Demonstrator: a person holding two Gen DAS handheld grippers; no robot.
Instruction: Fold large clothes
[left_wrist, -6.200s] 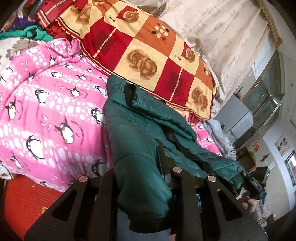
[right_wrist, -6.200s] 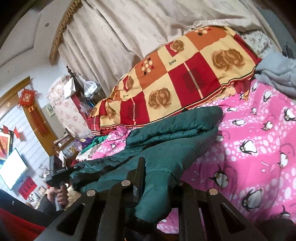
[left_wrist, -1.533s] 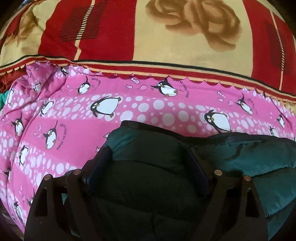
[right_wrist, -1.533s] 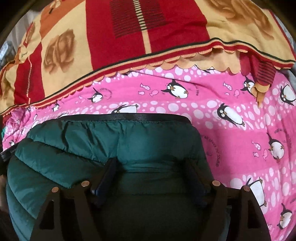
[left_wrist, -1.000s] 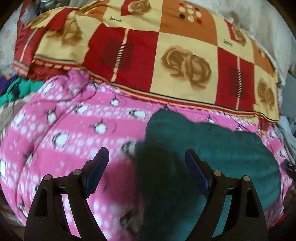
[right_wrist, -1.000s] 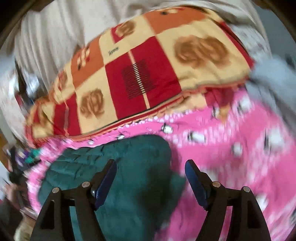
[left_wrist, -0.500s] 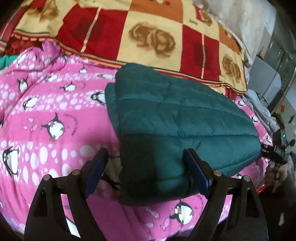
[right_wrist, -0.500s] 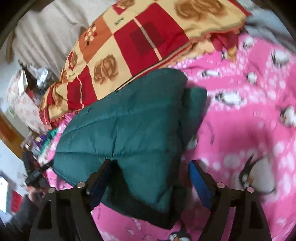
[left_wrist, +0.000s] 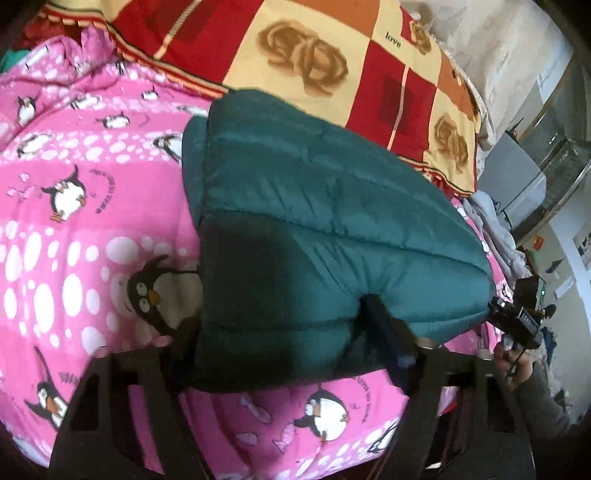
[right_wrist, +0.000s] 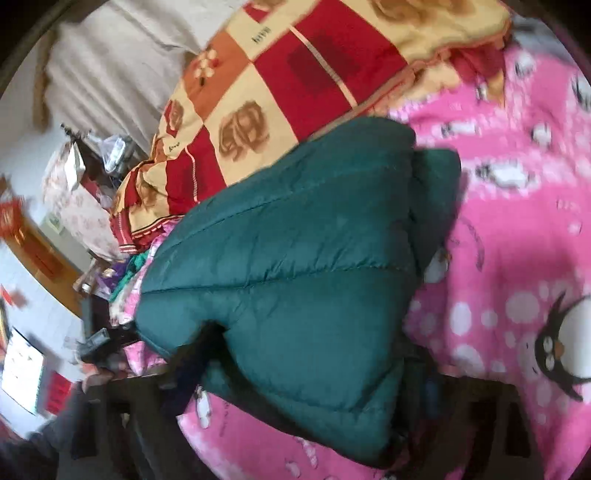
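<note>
Green puffer jacket lies half-folded on the pink penguin blanket; your left gripper and right gripper jaws are closing around its near corners, so grip firmly, then fold again.

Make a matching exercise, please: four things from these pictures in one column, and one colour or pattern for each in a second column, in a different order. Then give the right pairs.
Things:
1. jacket
2. blanket
3. quilt
4. curtain

Colours or patterns:
A. pink with penguins and white dots
B. pale beige, plain
C. dark green, padded in stitched bands
D. red and cream squares with brown roses

Pairs: 1-C, 2-A, 3-D, 4-B
</note>
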